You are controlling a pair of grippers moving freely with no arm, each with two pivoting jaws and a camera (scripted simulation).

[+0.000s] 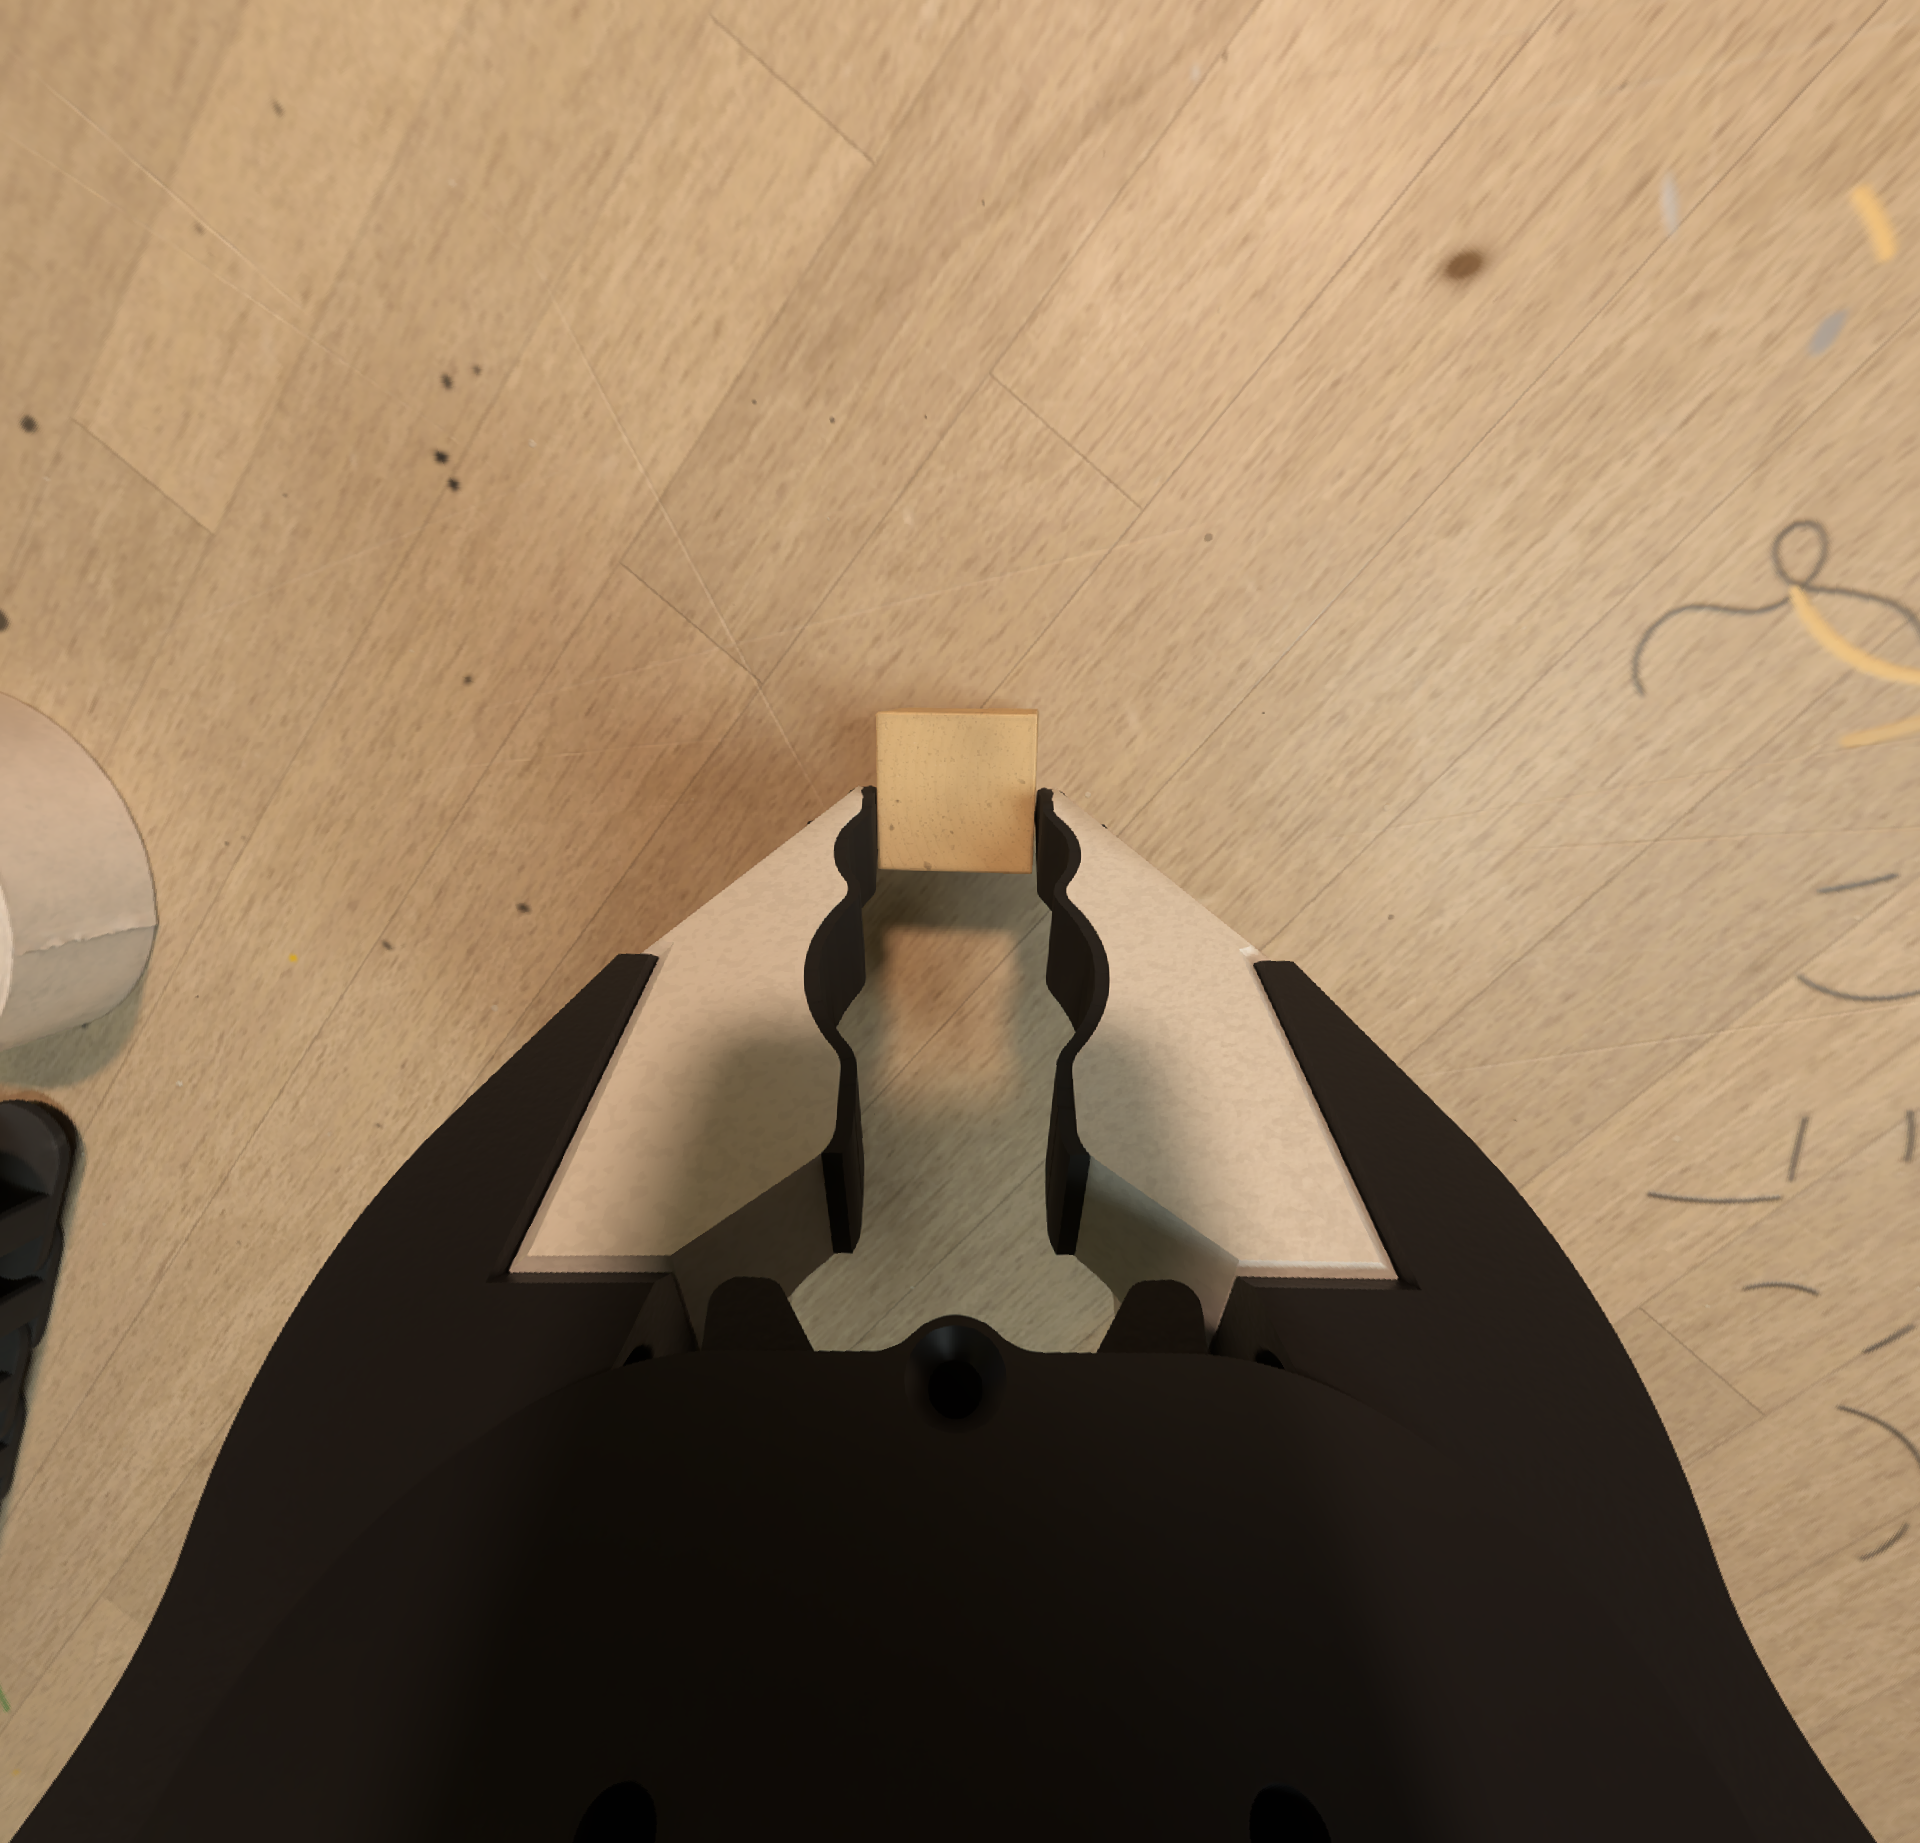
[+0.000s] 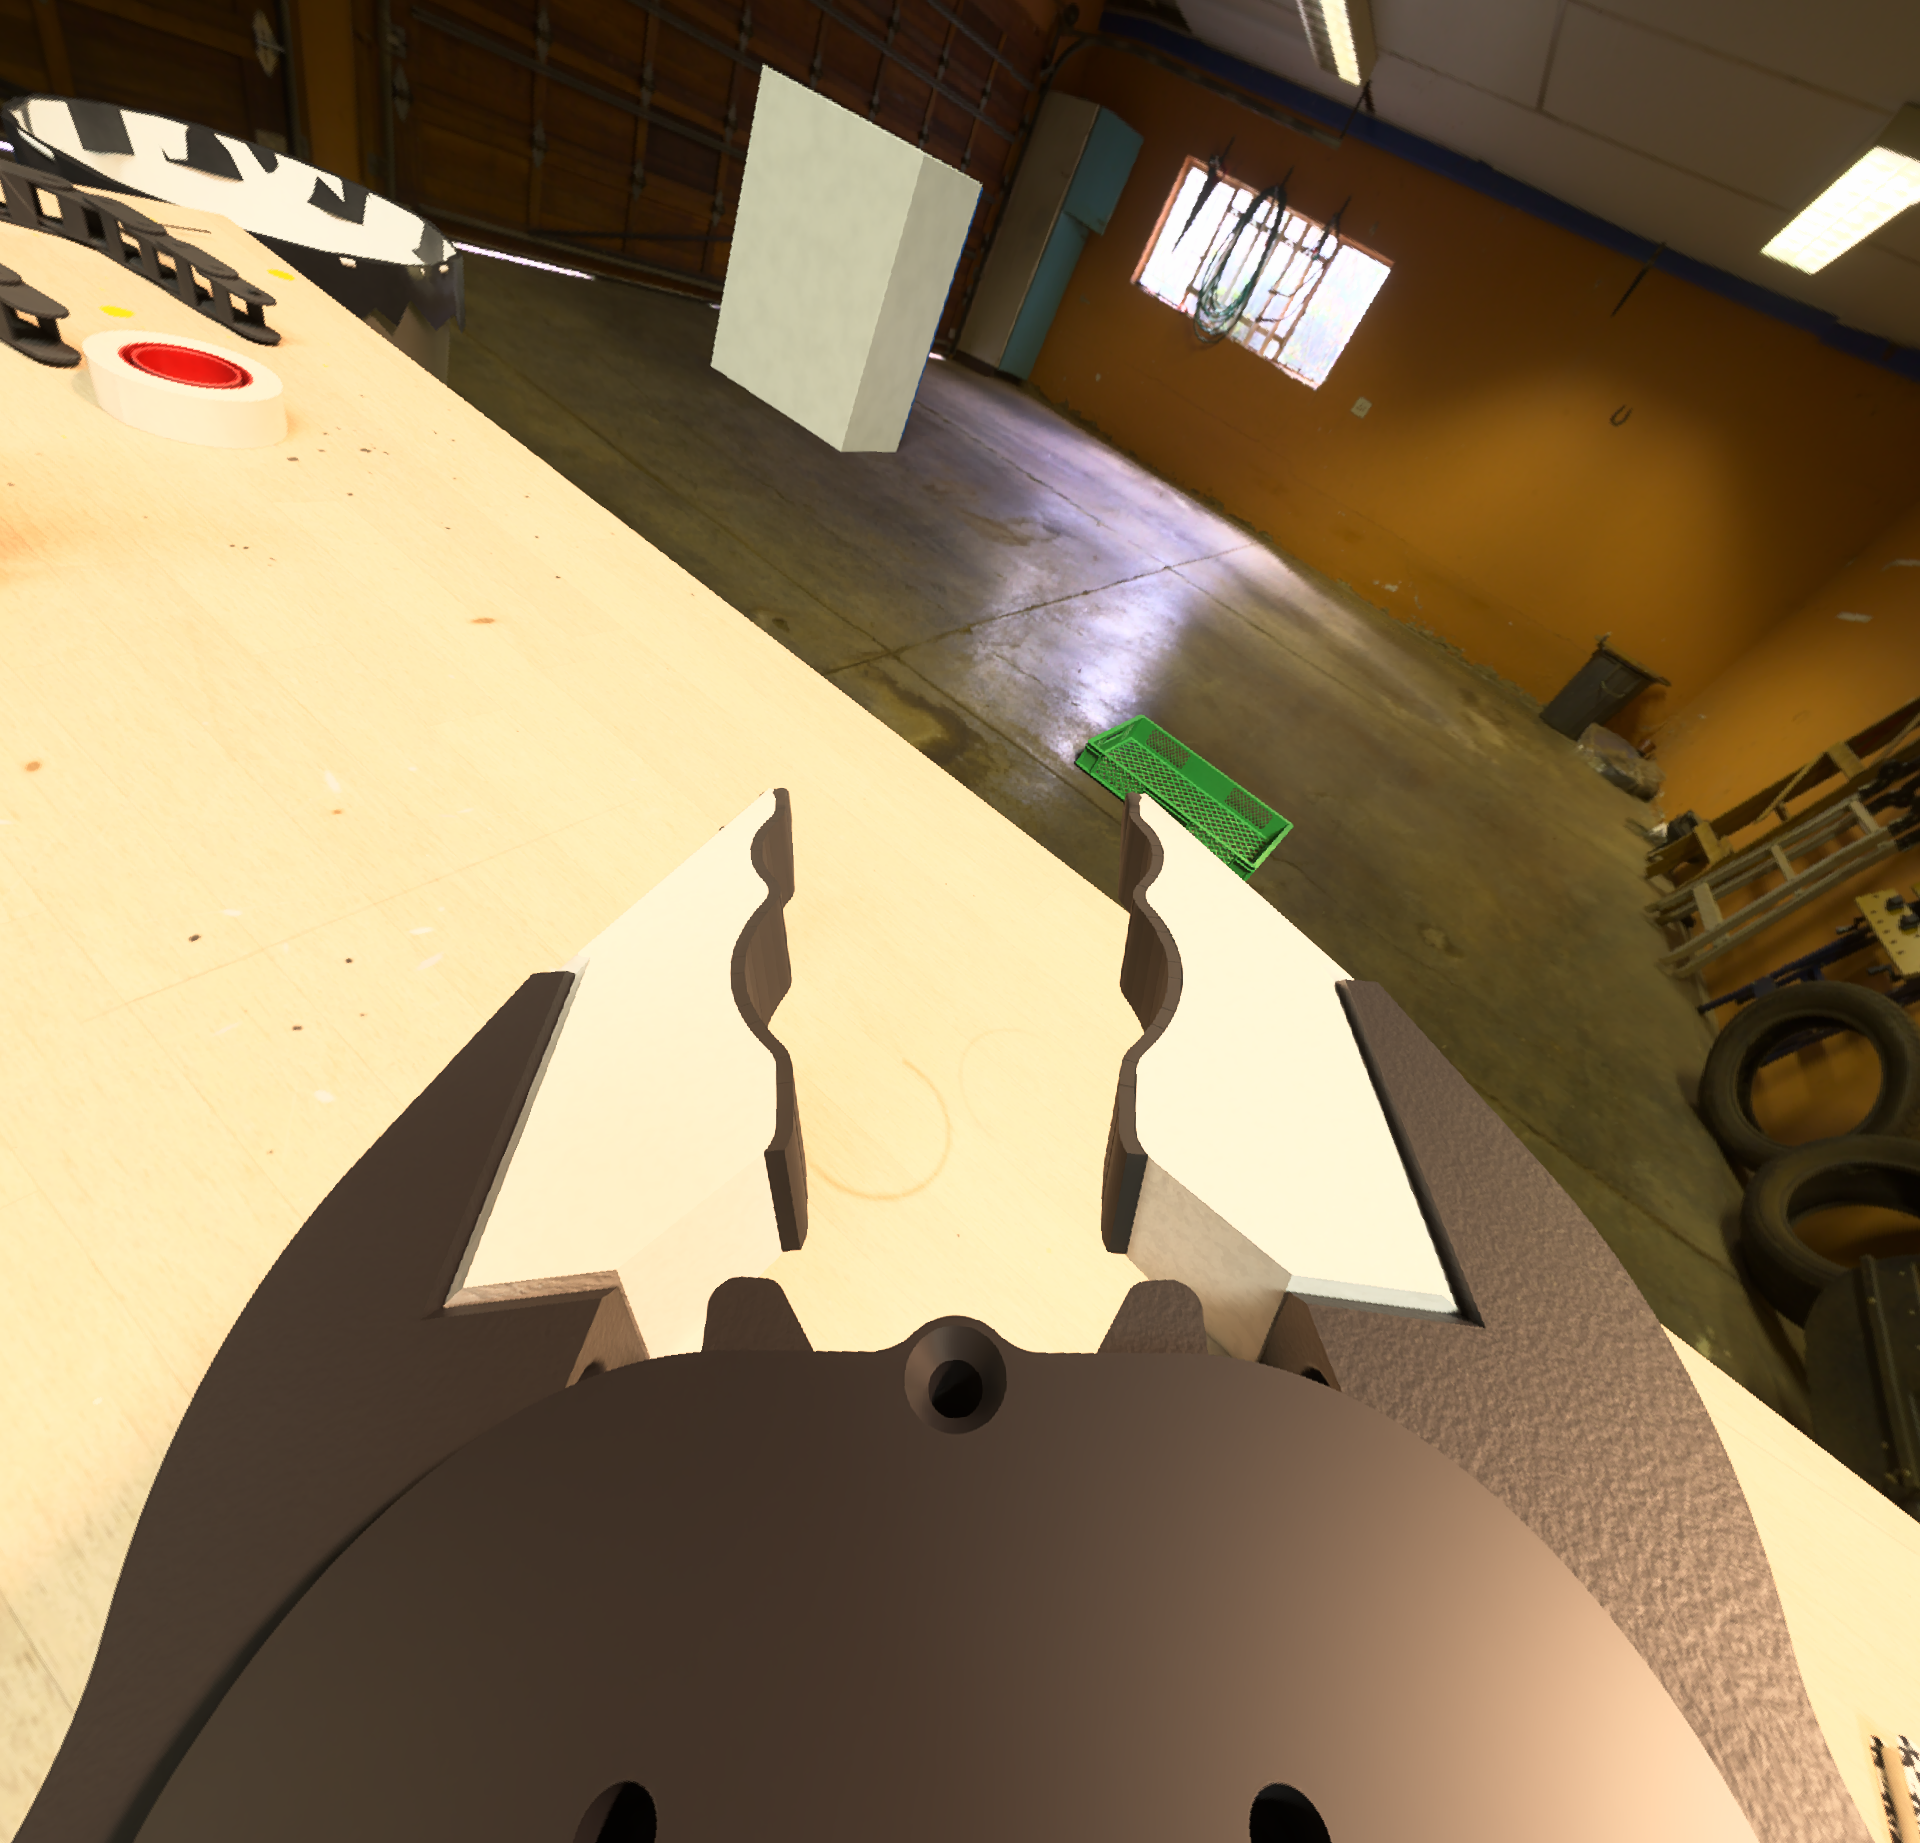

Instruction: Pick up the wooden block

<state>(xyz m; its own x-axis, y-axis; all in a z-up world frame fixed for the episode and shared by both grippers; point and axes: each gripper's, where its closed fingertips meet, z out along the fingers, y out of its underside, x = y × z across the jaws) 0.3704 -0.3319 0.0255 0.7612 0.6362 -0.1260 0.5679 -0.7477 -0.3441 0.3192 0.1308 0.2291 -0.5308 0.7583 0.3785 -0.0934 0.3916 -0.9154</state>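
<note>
The wooden block [image 1: 956,791] is a small pale tan cube with a square face toward me. My left gripper [image 1: 956,806] is shut on it, the fingertips [image 1: 1049,837] pressing its left and right sides. The block's shadow [image 1: 940,993] falls on the wooden table [image 1: 1039,339] nearer to me, apart from the block, so the block hangs above the tabletop. My right gripper [image 2: 956,798] is open and empty over the table's edge [image 2: 727,588]. The block does not show in the right wrist view.
A pale tape roll [image 1: 73,879] and a black part [image 1: 31,1222] lie at the left. In the right wrist view a white tape roll with a red core [image 2: 187,385] and a black chain [image 2: 135,245] lie far left. A white box [image 2: 842,255] and a green crate [image 2: 1184,791] stand on the floor.
</note>
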